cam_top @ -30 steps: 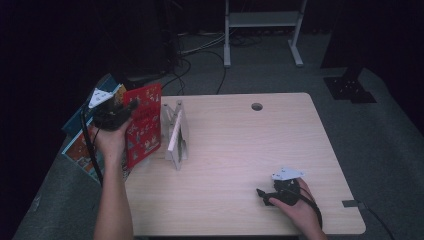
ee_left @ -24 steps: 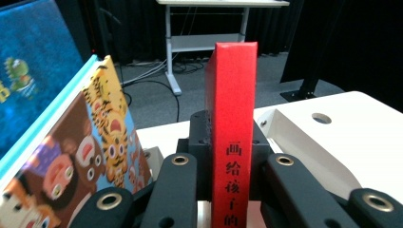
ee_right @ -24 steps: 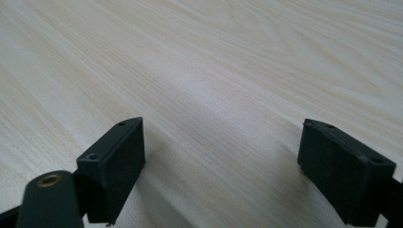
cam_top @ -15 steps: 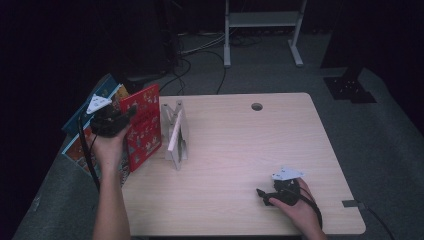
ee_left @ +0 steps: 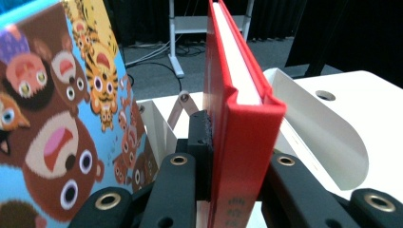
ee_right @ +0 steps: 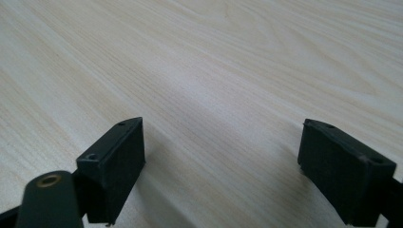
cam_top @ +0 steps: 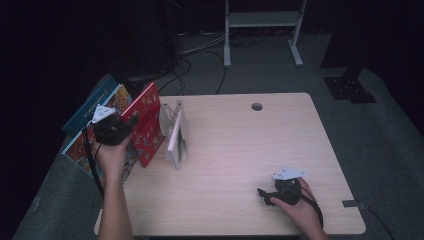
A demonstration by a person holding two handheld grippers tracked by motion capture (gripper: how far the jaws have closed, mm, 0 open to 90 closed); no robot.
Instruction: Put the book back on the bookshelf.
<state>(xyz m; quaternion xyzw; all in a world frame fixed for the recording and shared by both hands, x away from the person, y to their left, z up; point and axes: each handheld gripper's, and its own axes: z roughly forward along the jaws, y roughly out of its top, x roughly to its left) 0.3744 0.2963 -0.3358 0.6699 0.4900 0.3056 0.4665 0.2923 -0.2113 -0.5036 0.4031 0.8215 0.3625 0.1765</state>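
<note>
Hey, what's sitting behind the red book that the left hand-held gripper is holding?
Behind the red book stands a blue picture book with cartoon animals, and another blue-covered book lies beyond it. Their lower parts are hidden by the left hand-held gripper and hand.

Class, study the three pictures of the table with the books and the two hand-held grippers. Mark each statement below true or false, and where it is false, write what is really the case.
1. The left gripper is clamped on the red book. True.
2. The right gripper holds a blue book. False: its jaws stand open and empty over the bare table.
3. The red book stands next to a white book stand. True.
4. The red book lies flat in the middle of the table. False: it is held upright at the table's left edge.
5. The picture book with cartoon animals is beside the red book in the left gripper view. True.
</note>
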